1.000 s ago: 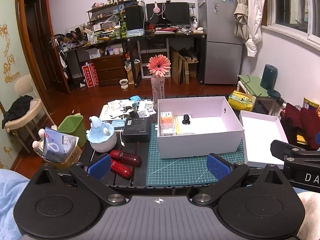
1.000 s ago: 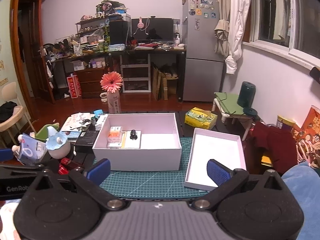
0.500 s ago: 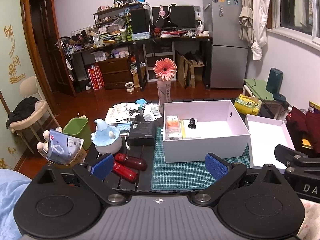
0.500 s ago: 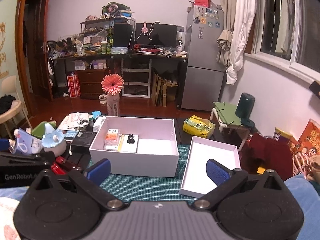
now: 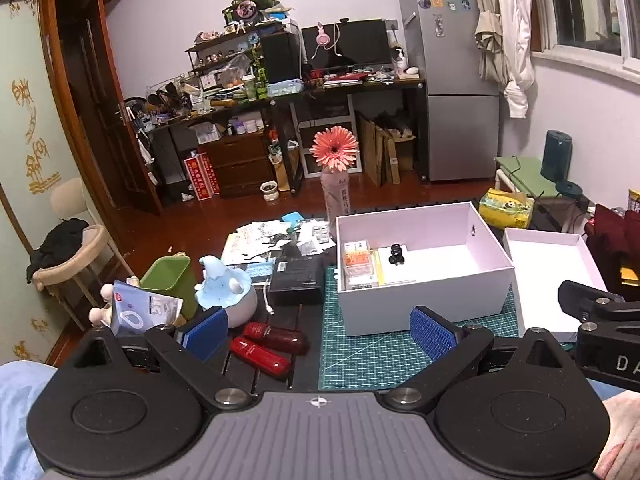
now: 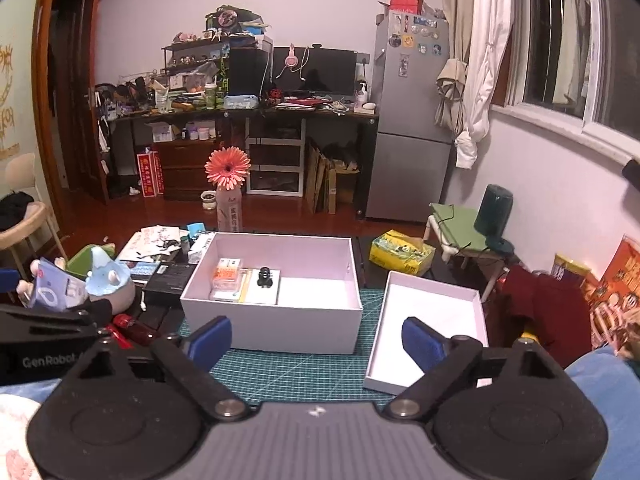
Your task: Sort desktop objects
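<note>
Nearest the cameras, the left gripper and the right gripper both hang low at the front edge of the surface, each with its blue-padded fingers spread wide and nothing between them. That reads as a ready pose: neither has committed to an object, and the wide gap would suit most of the clutter ahead.

Just beyond the left gripper lie two dark red tubes, side by side on the bare dark part of the surface and apart from the box, so they look like things not yet sorted. The green cutting mat lies in front of the right gripper and carries the white box, probably to mark the working area.

The box is the collecting place. Inside it, an orange-labelled packet, a flat white item and a small black clip are packed against its left wall, leaving the right half free for more. Its lid lies open-side up just to the right, off the box so that the opening stays reachable.

Left of the box sit a black carton, a blue-and-grey figurine, a blue pouch and a green bin. Farther back, loose papers and small items crowd round a bottle holding a pink flower.
</note>
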`<control>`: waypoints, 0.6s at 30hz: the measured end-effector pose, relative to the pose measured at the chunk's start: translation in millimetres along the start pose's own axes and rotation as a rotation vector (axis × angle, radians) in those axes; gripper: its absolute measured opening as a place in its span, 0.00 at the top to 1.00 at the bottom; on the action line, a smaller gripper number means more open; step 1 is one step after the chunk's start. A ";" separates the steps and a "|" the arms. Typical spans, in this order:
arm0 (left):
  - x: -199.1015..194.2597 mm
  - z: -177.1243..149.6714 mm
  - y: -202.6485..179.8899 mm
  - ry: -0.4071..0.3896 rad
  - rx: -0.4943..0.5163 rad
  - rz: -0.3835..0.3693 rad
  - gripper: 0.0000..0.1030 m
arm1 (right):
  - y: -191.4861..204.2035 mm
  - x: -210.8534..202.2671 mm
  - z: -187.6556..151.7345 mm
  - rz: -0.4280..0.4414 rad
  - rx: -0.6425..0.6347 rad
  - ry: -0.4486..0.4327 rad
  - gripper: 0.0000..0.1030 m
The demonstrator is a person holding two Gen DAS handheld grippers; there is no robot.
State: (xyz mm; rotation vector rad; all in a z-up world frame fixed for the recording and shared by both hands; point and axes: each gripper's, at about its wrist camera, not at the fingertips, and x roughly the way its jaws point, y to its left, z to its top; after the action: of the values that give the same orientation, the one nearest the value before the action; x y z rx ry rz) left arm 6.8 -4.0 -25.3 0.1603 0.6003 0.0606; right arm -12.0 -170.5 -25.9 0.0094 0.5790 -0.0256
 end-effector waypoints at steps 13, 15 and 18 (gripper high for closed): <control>1.4 -3.1 6.6 -0.038 -0.059 -0.012 0.04 | 3.2 10.1 -3.5 -0.061 -0.049 -0.032 0.03; 1.2 -4.0 7.4 -0.042 -0.058 -0.023 0.04 | 6.9 11.5 -4.6 -0.087 -0.060 -0.033 0.03; -0.4 -4.8 9.5 -0.049 -0.056 -0.059 0.03 | 8.4 9.6 -5.0 -0.074 -0.061 -0.041 0.00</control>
State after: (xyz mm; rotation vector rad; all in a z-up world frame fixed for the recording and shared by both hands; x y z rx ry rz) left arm 3.7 5.9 -27.4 0.0892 0.5535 0.0163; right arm -6.5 -162.2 -35.3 -0.0714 0.5387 -0.0798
